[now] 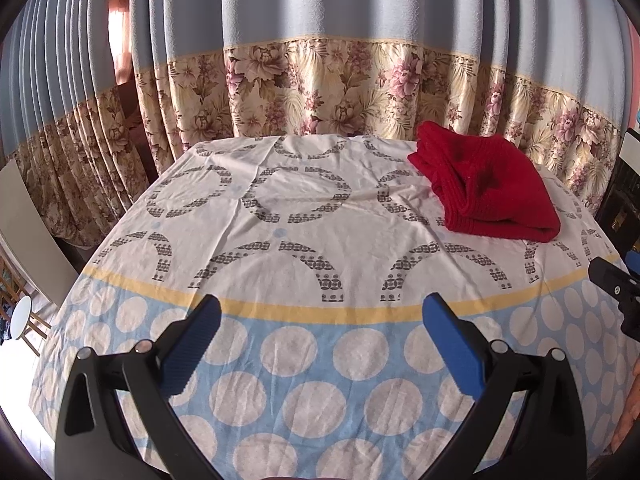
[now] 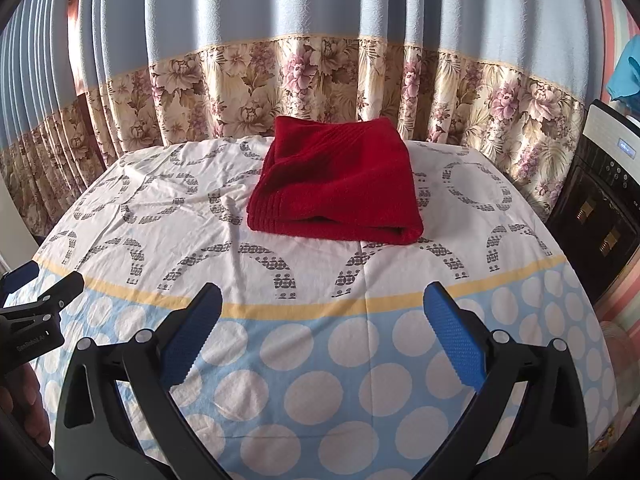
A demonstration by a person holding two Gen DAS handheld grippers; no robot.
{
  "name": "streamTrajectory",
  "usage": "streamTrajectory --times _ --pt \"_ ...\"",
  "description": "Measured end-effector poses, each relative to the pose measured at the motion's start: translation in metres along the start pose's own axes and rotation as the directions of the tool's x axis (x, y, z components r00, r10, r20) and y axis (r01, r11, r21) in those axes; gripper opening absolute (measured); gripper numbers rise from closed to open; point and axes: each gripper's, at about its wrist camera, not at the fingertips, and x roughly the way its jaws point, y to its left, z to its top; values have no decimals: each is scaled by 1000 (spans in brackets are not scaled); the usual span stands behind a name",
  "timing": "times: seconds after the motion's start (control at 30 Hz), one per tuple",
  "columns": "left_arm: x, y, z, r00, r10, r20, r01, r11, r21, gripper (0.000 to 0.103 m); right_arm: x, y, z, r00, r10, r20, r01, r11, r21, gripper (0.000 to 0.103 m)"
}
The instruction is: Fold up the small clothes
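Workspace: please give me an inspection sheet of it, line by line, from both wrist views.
Surface: table under a patterned cloth, wrinkled, with grey rings, a yellow band and blue with white dots.
Job's things: red garment lies folded at the far side of the cloth, near the curtain.
Clutter: nothing seen on the cloth.
Grippers: left gripper open, empty, above the near edge; right gripper open, empty, apart from the garment.
Cables: nothing seen.
Surroundings: blue and floral curtain behind the table; dark appliance to the right; white stool to the left.
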Motion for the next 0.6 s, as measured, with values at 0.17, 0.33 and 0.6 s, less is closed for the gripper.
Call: streamTrajectory --times 0.17,0.33,0.6 --pt "0 0 0 1000 -3 -4 3 1000 -5 101 0 0 0 1000 1 -2 -1 1000 -3 100" --pt "0 1 1 1000 -8 -6 8 1000 -8 101 1 0 0 1000 3 -3 -3 1000 0 100" --pt "1 1 3 1000 -19 -21 18 999 -26 101 1 -1 0 1000 4 -4 -4 1000 2 100"
